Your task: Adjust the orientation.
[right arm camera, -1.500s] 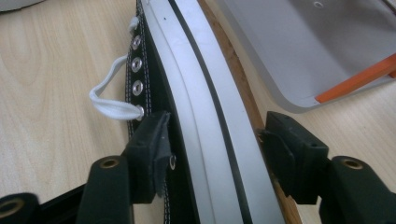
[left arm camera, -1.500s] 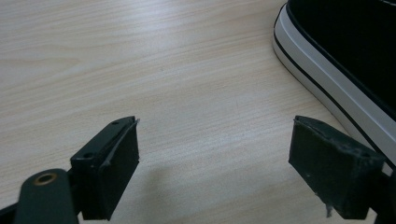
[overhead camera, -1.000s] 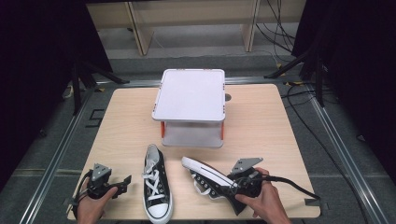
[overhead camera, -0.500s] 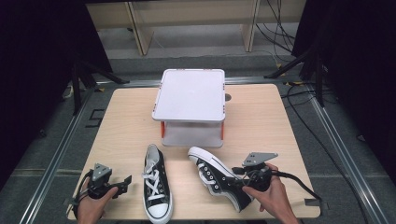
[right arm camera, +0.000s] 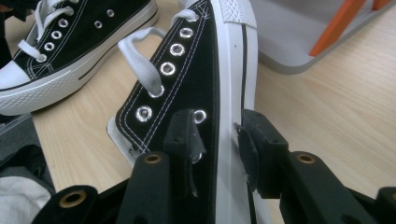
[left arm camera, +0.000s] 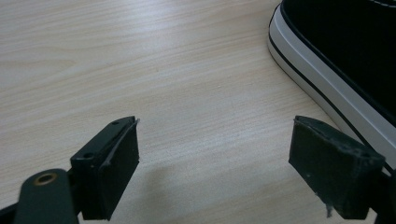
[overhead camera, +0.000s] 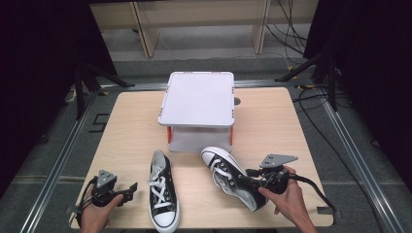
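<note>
From the high view I see my right hand-held gripper (overhead camera: 253,177) at the lower right of the frame, clamped across the side of the tilted shoe (overhead camera: 233,177), which lies diagonally with its white toe pointing up toward the grey box (overhead camera: 198,104) at the centre of the table (overhead camera: 136,121). Its jaws have just been closing, and the shoe's side wall is between them. The other shoe (overhead camera: 162,194) stands on its sole at lower centre, toe toward the bottom edge, just beside my left hand-held gripper (overhead camera: 127,190), which rests low on the table at lower left.

In the left gripper view the jaws stand wide apart with bare wood between them and nothing held; the other shoe's white rubber edge (left arm camera: 327,88) runs down the right side, close to the right jaw (I judge this hand is parked there so it can steady or take that shoe when needed).

In the right gripper view the tilted shoe (right arm camera: 196,84) fills the middle, rolled onto its side. One jaw presses the black canvas by the lowest eyelet, the other sits against the white sole edge, so the grip pinches wall and sole together, which I judge gives enough purchase to lift or turn it. The box's corner (right arm camera: 299,51) sits at upper right, and the other shoe (right arm camera: 79,42) at upper left.
</note>
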`<state>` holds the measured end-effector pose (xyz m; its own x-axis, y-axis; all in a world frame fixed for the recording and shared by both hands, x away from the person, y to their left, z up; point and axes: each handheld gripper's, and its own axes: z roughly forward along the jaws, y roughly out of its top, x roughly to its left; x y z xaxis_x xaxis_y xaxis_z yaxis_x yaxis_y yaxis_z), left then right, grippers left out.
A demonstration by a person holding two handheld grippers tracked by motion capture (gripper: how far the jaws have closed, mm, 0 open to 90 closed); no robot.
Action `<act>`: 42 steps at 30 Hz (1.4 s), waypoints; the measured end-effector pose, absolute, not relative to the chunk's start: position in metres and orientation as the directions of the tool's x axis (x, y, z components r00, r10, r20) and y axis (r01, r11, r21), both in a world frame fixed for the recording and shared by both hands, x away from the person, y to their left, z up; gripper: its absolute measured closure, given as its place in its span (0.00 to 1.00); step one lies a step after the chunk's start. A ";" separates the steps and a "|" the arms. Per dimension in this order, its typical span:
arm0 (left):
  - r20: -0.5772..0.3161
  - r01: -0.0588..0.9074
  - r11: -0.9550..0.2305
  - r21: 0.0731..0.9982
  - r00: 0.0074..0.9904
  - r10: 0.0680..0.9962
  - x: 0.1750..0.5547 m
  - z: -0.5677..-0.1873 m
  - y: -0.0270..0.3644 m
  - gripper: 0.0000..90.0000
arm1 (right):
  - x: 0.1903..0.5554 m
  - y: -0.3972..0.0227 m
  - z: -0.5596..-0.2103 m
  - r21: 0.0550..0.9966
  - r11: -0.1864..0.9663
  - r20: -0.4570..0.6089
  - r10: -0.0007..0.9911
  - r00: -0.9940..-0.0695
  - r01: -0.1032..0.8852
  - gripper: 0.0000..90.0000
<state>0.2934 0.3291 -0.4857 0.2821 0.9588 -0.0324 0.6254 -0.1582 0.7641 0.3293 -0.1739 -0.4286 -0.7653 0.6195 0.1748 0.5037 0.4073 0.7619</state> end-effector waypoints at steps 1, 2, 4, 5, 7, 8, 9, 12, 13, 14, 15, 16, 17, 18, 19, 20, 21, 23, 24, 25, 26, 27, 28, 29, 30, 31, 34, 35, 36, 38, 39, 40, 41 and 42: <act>-0.031 0.624 -0.157 0.766 0.280 0.960 0.293 -0.485 0.329 0.17 | 0.330 -0.175 -0.428 0.762 0.409 0.167 0.626 -0.762 0.502 0.73; -0.031 0.623 -0.156 0.766 0.278 0.960 0.293 -0.485 0.329 0.17 | 0.331 -0.177 -0.427 0.767 0.412 0.144 0.637 -0.757 0.492 0.73; -0.016 0.629 -0.171 0.758 0.281 0.960 0.294 -0.486 0.330 0.17 | 0.333 -0.181 -0.428 0.770 0.418 0.126 0.642 -0.756 0.483 0.70; -0.018 0.631 -0.171 0.757 0.282 0.959 0.294 -0.486 0.330 0.17 | 0.335 -0.183 -0.429 0.759 0.425 0.113 0.659 -0.744 0.492 0.69; -0.030 0.627 -0.160 0.762 0.281 0.959 0.294 -0.486 0.329 0.17 | 0.340 -0.190 -0.434 0.741 0.416 0.165 0.648 -0.744 0.527 0.68; -0.030 0.626 -0.159 0.764 0.280 0.960 0.294 -0.486 0.328 0.17 | 0.343 -0.193 -0.439 0.718 0.410 0.202 0.652 -0.731 0.563 0.69; -0.029 0.627 -0.161 0.762 0.282 0.959 0.294 -0.486 0.328 0.17 | 0.344 -0.195 -0.443 0.719 0.409 0.206 0.646 -0.735 0.562 0.72; -0.025 0.626 -0.164 0.763 0.281 0.959 0.294 -0.485 0.328 0.17 | 0.341 -0.196 -0.443 0.713 0.359 0.272 0.651 -0.709 0.602 0.68; -0.031 0.627 -0.160 0.763 0.282 0.959 0.294 -0.486 0.328 0.17 | 0.341 -0.197 -0.440 0.723 0.373 0.256 0.638 -0.726 0.582 0.68; -0.030 0.626 -0.161 0.763 0.282 0.959 0.294 -0.486 0.329 0.17 | 0.340 -0.196 -0.439 0.726 0.373 0.256 0.634 -0.730 0.578 0.67; -0.027 0.626 -0.161 0.763 0.280 0.960 0.294 -0.485 0.329 0.17 | 0.338 -0.195 -0.437 0.721 0.367 0.261 0.642 -0.721 0.588 0.67; -0.014 0.629 -0.174 0.758 0.282 0.959 0.294 -0.486 0.330 0.17 | 0.336 -0.196 -0.432 0.730 0.392 0.201 0.661 -0.724 0.560 0.68; -0.014 0.629 -0.174 0.758 0.282 0.959 0.294 -0.486 0.330 0.17 | 0.336 -0.196 -0.432 0.730 0.392 0.201 0.661 -0.724 0.560 0.68; -0.035 0.624 -0.155 0.766 0.282 0.959 0.294 -0.486 0.329 0.17 | 0.335 -0.195 -0.430 0.730 0.405 0.185 0.659 -0.730 0.550 0.68; -0.032 0.622 -0.156 0.767 0.280 0.960 0.293 -0.485 0.329 0.17 | 0.333 -0.195 -0.426 0.741 0.426 0.140 0.657 -0.740 0.519 0.68; -0.021 0.628 -0.165 0.760 0.278 0.960 0.293 -0.485 0.330 0.17 | 0.330 -0.193 -0.422 0.748 0.431 0.127 0.654 -0.746 0.505 0.69; -0.024 0.629 -0.159 0.761 0.272 0.962 0.293 -0.485 0.329 0.17 | 0.327 -0.191 -0.419 0.756 0.438 0.117 0.642 -0.758 0.487 0.69; -0.026 0.628 -0.160 0.762 0.277 0.961 0.293 -0.485 0.330 0.17 | 0.323 -0.188 -0.414 0.753 0.456 0.096 0.636 -0.765 0.474 0.70; -0.017 0.627 -0.169 0.760 0.280 0.960 0.294 -0.485 0.330 0.17 | 0.320 -0.186 -0.415 0.750 0.450 0.111 0.637 -0.763 0.485 0.70; -0.032 0.623 -0.156 0.766 0.280 0.959 0.293 -0.485 0.329 0.17 | 0.318 -0.182 -0.420 0.723 0.471 0.115 0.640 -0.760 0.506 0.70; -0.022 0.625 -0.166 0.763 0.280 0.960 0.293 -0.485 0.329 0.17 | 0.318 -0.182 -0.420 0.723 0.471 0.115 0.640 -0.760 0.506 0.70; -0.031 0.623 -0.156 0.766 0.278 0.960 0.293 -0.485 0.329 0.17 | 0.318 -0.180 -0.423 0.711 0.483 0.112 0.640 -0.760 0.511 0.71; -0.031 0.623 -0.158 0.766 0.281 0.959 0.293 -0.485 0.329 0.17 | 0.317 -0.177 -0.427 0.694 0.487 0.121 0.647 -0.753 0.530 0.72; -0.025 0.626 -0.164 0.762 0.281 0.959 0.294 -0.486 0.329 0.17 | 0.319 -0.177 -0.429 0.689 0.502 0.106 0.644 -0.758 0.523 0.75; -0.029 0.626 -0.160 0.764 0.281 0.959 0.294 -0.486 0.329 0.17 | 0.320 -0.175 -0.431 0.679 0.510 0.113 0.637 -0.762 0.528 0.81; -0.026 0.627 -0.164 0.762 0.282 0.959 0.294 -0.485 0.329 0.17 | 0.321 -0.174 -0.434 0.671 0.525 0.108 0.629 -0.770 0.523 0.88; -0.030 0.625 -0.158 0.765 0.279 0.960 0.294 -0.486 0.328 0.17 | 0.322 -0.171 -0.435 0.666 0.549 0.113 0.594 -0.796 0.504 0.99; -0.029 0.626 -0.159 0.764 0.279 0.960 0.294 -0.486 0.328 0.17 | 0.322 -0.171 -0.435 0.666 0.549 0.113 0.594 -0.796 0.504 0.99; -0.028 0.629 -0.160 0.761 0.278 0.960 0.294 -0.485 0.327 0.17 | 0.319 -0.167 -0.435 0.663 0.554 0.109 0.594 -0.797 0.504 0.99; -0.025 0.625 -0.164 0.764 0.281 0.959 0.294 -0.486 0.328 0.17 | 0.319 -0.165 -0.434 0.653 0.566 0.103 0.592 -0.800 0.503 0.99; -0.025 0.625 -0.163 0.764 0.281 0.959 0.294 -0.486 0.328 0.17 | 0.318 -0.162 -0.434 0.656 0.559 0.118 0.588 -0.801 0.507 0.99; -0.025 0.624 -0.162 0.764 0.280 0.960 0.294 -0.486 0.328 0.17 | 0.316 -0.156 -0.435 0.657 0.535 0.155 0.594 -0.790 0.531 0.99; -0.025 0.624 -0.162 0.764 0.280 0.960 0.294 -0.486 0.328 0.17 | 0.316 -0.156 -0.435 0.657 0.535 0.155 0.594 -0.790 0.531 0.99; -0.023 0.628 -0.163 0.761 0.276 0.961 0.294 -0.486 0.328 0.17 | 0.317 -0.154 -0.435 0.656 0.531 0.173 0.586 -0.791 0.537 0.99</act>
